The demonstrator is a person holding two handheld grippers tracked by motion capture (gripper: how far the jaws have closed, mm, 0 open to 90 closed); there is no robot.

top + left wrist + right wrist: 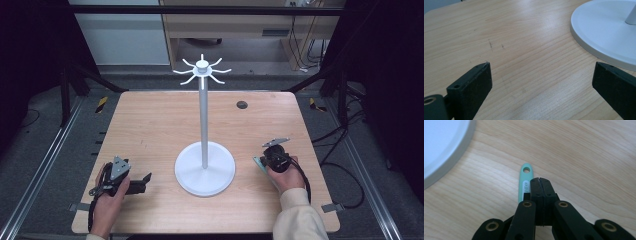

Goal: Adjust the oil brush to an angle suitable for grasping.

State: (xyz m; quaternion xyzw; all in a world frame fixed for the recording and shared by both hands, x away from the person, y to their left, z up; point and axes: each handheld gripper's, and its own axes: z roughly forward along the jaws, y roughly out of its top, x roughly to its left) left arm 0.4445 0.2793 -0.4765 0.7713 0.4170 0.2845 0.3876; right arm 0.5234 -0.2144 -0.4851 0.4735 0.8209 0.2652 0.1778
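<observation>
A pale wooden tabletop (150, 125) carried a white stand (204, 167) near its middle: a broad round base, a slim upright pole and a crown of curved hooks at the top. The base edge also showed in the left gripper view (599, 32) and in the right gripper view (444, 150).

The left claw (142, 182) lay low over the tabletop just left of the base, its jaws spread wide with only bare wood between them, holding and touching nothing.

The right claw (264, 161), just right of the base, had its jaws pressed fully together. A small mint-green handle (525, 182) with a hole at its tip lay flat on the wood right beside and partly under the jaws; whether the jaws touched it I could not tell.
</observation>
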